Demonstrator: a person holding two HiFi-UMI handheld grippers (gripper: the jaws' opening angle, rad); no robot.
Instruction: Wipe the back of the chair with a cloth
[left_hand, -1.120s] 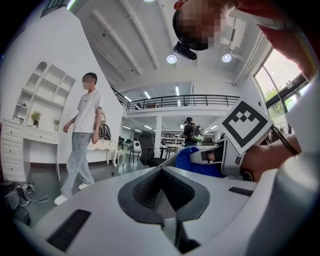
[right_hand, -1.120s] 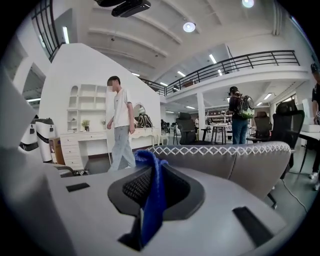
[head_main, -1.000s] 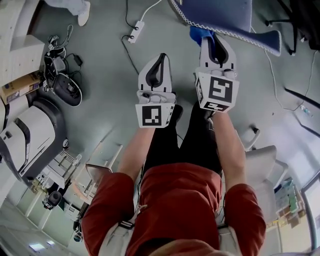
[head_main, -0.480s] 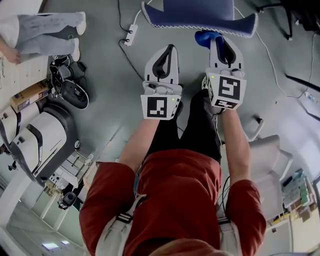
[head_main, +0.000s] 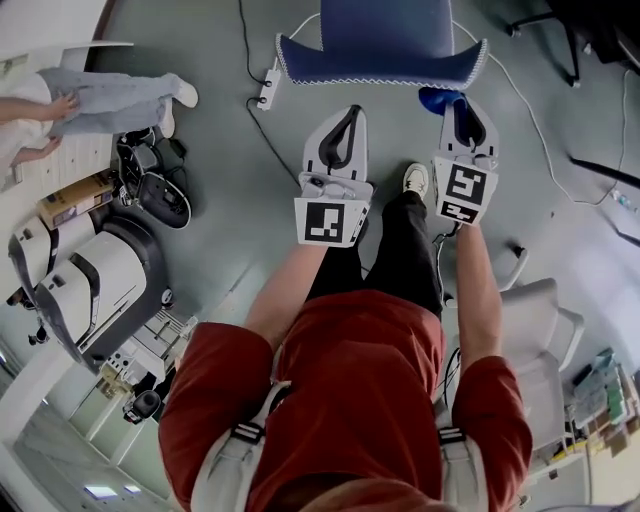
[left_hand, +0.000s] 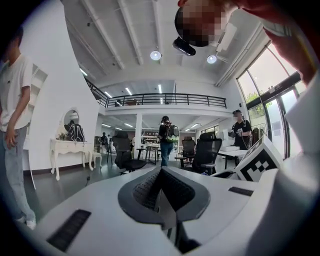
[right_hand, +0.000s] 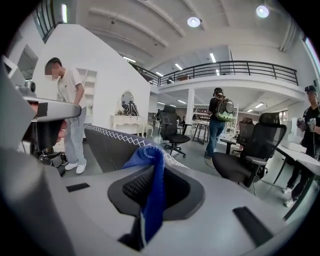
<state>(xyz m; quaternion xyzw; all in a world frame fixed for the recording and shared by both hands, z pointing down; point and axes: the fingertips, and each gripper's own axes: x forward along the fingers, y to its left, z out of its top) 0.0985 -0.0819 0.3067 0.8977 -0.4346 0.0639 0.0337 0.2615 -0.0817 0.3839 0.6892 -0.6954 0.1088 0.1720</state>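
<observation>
The chair back (head_main: 380, 45) is dark blue with a white stitched edge and fills the top middle of the head view. My right gripper (head_main: 462, 104) is shut on a blue cloth (head_main: 438, 98) just below the chair back's right corner, apart from it. In the right gripper view the blue cloth (right_hand: 152, 185) hangs out of the shut jaws, with the chair back (right_hand: 112, 145) close ahead on the left. My left gripper (head_main: 345, 114) sits below the chair back's middle. Its jaws (left_hand: 165, 200) are shut with nothing between them.
A white power strip (head_main: 266, 88) and cables lie on the grey floor left of the chair. A person (head_main: 120, 95) stands at the far left beside bags and gear (head_main: 150, 185). A white chair (head_main: 540, 330) stands at the right. Black office chairs (right_hand: 250, 155) and people stand farther off.
The chair back has slid towards the middle of the head view. Both grippers sit farther right in it, and the right one with the cloth higher. A person has come into view at the left.
</observation>
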